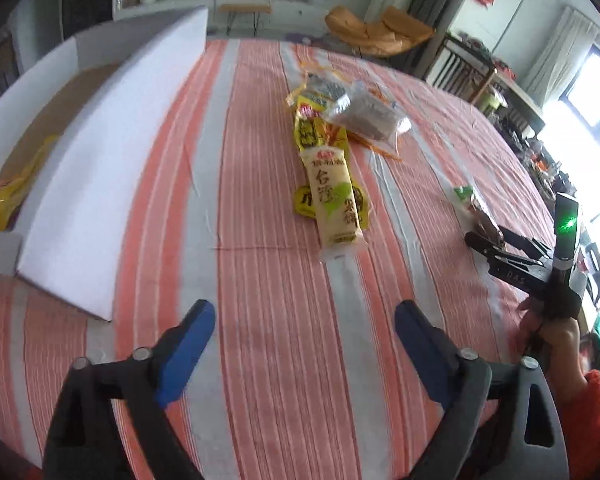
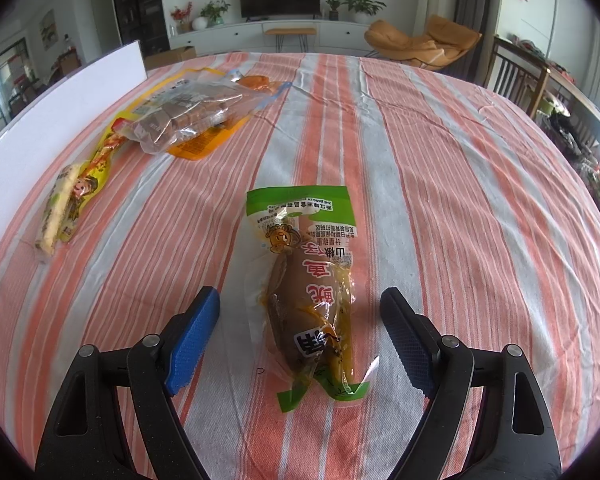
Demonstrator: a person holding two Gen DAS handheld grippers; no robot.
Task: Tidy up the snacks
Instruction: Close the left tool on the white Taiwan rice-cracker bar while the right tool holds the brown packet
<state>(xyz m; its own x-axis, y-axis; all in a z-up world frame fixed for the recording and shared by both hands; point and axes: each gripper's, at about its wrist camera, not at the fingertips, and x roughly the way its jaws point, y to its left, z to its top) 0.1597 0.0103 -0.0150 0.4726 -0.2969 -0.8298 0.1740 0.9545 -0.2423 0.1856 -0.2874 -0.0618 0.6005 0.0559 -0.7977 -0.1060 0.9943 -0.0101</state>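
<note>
1. The green-topped snack pouch (image 2: pixel 308 292) lies flat on the striped tablecloth (image 2: pixel 440 200), between the blue pads of the right gripper (image 2: pixel 300 312) and reaching out ahead of them. The jaws stand wide, and neither pad touches the pack.
2. It looks light and soft: a slick, vacuum-sealed film over a firm brown lump, with thin, floppy sealed edges.
3. The bulging middle, level with the pad tips, seems the best place to grip. The flat green ends would likely fold or slip.
4. The left gripper (image 1: pixel 304 344) is also wide and empty, over bare cloth.
5. Well ahead of its jaws lies the long cream packet (image 1: pixel 334 196), on top of a yellow pack, with a clear crinkly bag (image 1: pixel 364 116) farther on.
6. The white box (image 1: pixel 112 160), ahead and left of those jaws, looks like the destination.
</note>
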